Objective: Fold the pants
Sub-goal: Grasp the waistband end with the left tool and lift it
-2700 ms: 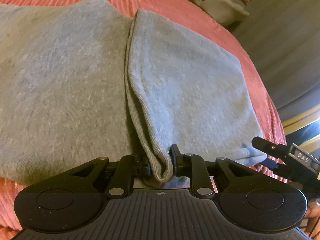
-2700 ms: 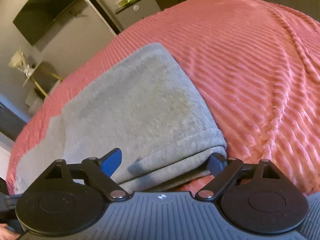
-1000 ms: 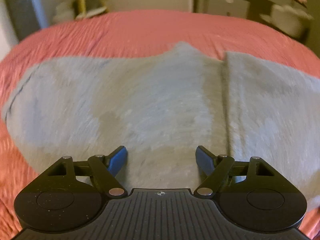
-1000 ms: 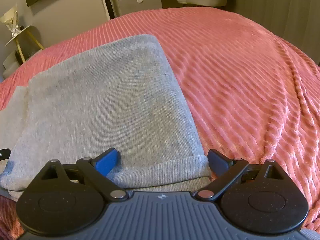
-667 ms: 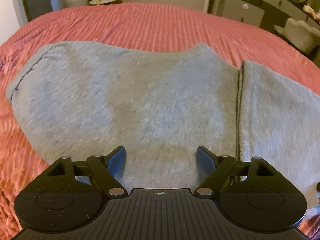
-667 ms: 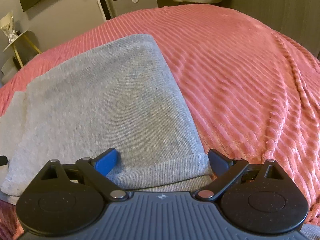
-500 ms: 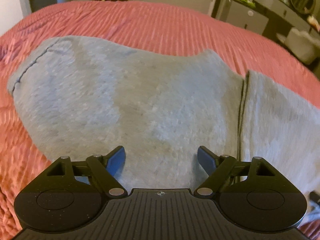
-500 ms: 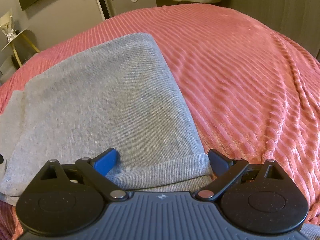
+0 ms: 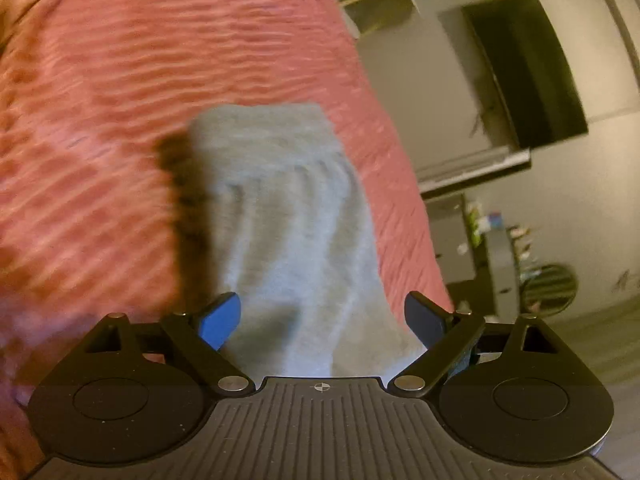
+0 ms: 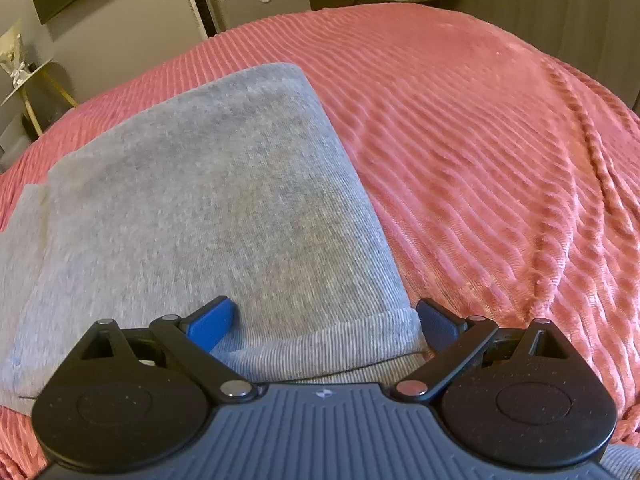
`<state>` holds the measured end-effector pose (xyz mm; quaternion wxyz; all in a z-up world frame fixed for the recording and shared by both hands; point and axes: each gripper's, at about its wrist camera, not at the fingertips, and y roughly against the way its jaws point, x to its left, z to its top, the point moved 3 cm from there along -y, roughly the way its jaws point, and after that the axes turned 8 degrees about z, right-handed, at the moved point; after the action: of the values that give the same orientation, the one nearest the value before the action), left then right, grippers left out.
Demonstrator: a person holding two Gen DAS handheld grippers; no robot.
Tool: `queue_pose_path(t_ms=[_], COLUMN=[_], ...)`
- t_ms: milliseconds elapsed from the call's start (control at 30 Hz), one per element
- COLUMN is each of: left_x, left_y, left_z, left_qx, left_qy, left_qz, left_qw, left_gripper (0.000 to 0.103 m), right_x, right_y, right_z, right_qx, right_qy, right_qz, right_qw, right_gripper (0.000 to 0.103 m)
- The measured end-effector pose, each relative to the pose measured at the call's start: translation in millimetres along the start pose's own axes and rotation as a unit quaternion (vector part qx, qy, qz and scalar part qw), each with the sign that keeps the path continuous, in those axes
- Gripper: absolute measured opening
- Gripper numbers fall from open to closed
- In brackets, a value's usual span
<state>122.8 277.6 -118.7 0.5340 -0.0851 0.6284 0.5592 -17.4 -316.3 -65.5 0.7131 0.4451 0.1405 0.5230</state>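
The grey pants [image 10: 208,208] lie folded on the pink ribbed bedspread [image 10: 500,152], filling the left and centre of the right wrist view, with a ribbed cuff edge turned along the bottom just ahead of the tool. At the far left of that frame a lower layer of the same grey cloth peeks out beyond the top fold. In the left wrist view the pants [image 9: 288,216] show as a blurred grey strip running up the middle of the frame, a dark shadow along their left side, the bedspread [image 9: 100,120] spreading across the whole left half.

The right gripper [image 10: 323,322] sits low at the cuff, jaws spread wide with the cloth between them, the blue fingers [image 10: 210,326] not pressed onto it; it grips nothing. The left gripper [image 9: 323,316] is likewise wide apart, its blue fingers [image 9: 220,318] flanking the near end of the grey strip without pinching it.

Beyond the bed, a dark wall-mounted screen [image 9: 524,68] hangs at the upper right of the left wrist view, with a cluttered dresser [image 9: 492,248] below it. In the right wrist view a small cabinet [image 10: 260,2] stands at the top centre.
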Motion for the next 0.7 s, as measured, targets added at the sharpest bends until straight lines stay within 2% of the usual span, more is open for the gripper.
queue_pose_path(t_ms=[100,200,300,433,567,700], left_x=[21,25,19,24,24,22], left_y=[-10,-22,-29,-48,-54,-55], left_z=[0,-1,7,21,25,23], left_qx=[0.020,0.026,0.032,0.030,0.012,0.000], left_qy=[0.017,0.000,-0.014,0.016,0.021,0.018], left_qz=[0.015,0.028,-0.010,-0.033,-0.091,-0.171], left_qw=[0.9995,0.9993,0.9994,0.9989,0.9956,0.9851], left_gripper=[0.093,0.091,0.092,0.092,0.091,0.089], right_x=[-1,0,0,0,1,1], right_y=[-2,-2,-3,-5,-6,-8], right_z=[1,2,2,3,3,4], right_qx=[0.000,0.000,0.000,-0.002,-0.004,-0.004], right_qy=[-0.001,-0.002,-0.001,-0.002,0.000,0.000], right_qz=[-0.002,-0.004,-0.005,-0.010,-0.014,-0.014], right_qw=[1.000,1.000,1.000,1.000,1.000,1.000], right_gripper=[0.097,0.097,0.097,0.097,0.097,0.097])
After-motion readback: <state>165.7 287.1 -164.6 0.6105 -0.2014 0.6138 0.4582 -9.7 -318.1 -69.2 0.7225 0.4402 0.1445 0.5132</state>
